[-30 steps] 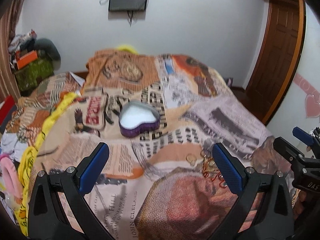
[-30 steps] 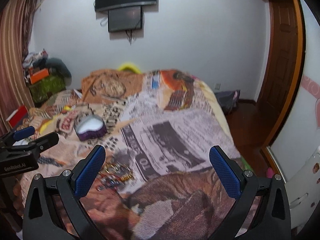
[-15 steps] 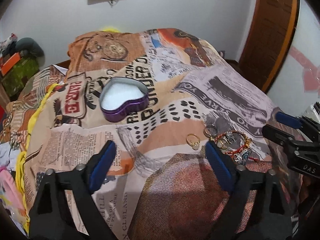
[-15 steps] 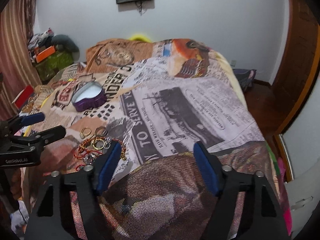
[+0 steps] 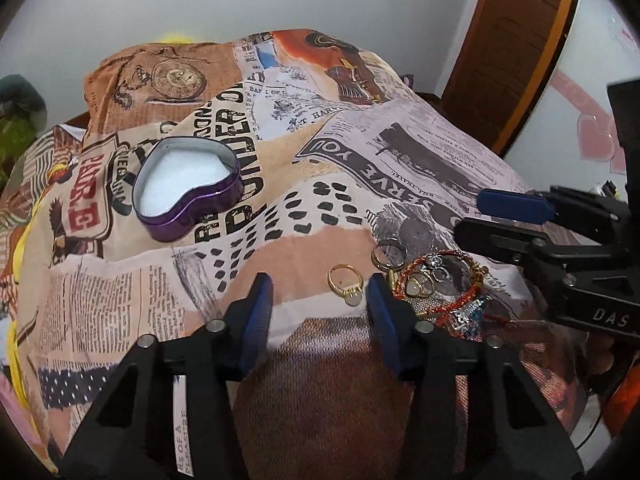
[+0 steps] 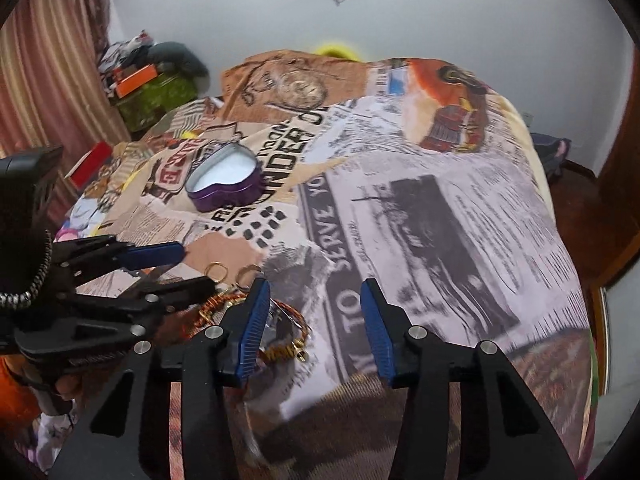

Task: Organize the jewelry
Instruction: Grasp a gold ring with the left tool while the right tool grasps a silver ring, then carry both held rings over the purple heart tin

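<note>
A purple heart-shaped tin (image 5: 188, 188) with a white lining lies open on the printed bedspread; it also shows in the right wrist view (image 6: 226, 182). A gold ring (image 5: 346, 283) lies just ahead of my left gripper (image 5: 320, 292), close to its right finger. To its right is a heap of jewelry (image 5: 436, 284): rings, red-gold bangles, a beaded piece. My left gripper is open and empty. My right gripper (image 6: 314, 298) is open and empty, with the jewelry heap (image 6: 280, 336) at its left finger. It also appears from the side in the left view (image 5: 496, 216).
The bedspread (image 5: 400, 152) covers the whole bed and falls away at the right edge. A wooden door (image 5: 516, 40) stands at the right. Clutter, a green bag (image 6: 156, 96) and a curtain are at the far left.
Both grippers have moved down and forward toward the jewelry heap. Both have narrowed their opening. The jewelry and tin have not moved.
</note>
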The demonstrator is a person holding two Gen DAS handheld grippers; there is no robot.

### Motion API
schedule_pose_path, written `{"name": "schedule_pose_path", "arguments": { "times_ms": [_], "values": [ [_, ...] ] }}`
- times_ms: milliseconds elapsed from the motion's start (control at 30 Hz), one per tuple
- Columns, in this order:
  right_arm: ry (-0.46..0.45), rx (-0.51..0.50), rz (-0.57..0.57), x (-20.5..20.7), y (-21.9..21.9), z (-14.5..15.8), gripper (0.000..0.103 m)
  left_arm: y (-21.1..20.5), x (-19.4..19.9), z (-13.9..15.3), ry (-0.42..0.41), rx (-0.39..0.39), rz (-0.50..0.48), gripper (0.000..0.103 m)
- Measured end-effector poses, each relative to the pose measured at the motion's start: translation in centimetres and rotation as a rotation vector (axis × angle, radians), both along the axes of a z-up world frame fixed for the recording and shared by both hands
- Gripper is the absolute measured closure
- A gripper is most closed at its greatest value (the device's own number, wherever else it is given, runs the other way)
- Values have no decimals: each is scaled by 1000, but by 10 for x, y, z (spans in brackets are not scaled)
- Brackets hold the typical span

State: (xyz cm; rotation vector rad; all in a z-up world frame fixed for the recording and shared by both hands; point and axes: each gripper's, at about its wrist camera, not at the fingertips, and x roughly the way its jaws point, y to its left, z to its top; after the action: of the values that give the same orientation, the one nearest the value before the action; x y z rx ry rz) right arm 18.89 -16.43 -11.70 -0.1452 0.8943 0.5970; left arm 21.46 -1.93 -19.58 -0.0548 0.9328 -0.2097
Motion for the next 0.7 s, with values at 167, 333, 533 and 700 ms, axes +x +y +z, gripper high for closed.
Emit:
{"name": "schedule_pose_path", "arguments": {
  "times_ms": [167,333,533,700],
  "values": [
    [34,-7,49,7,11,-3,63,1,4,-2,10,-3,-21,75],
    [48,-26,95,8,22,-5,63,4,4,-4,0,22,-35,86],
    [88,-54,147,13,38,-12,71,10,4,-5,-10,15,-28,97],
    [118,-66,170,15,44,-18,73,11,0,-4,-18,9,-25,97]
  ]
}}
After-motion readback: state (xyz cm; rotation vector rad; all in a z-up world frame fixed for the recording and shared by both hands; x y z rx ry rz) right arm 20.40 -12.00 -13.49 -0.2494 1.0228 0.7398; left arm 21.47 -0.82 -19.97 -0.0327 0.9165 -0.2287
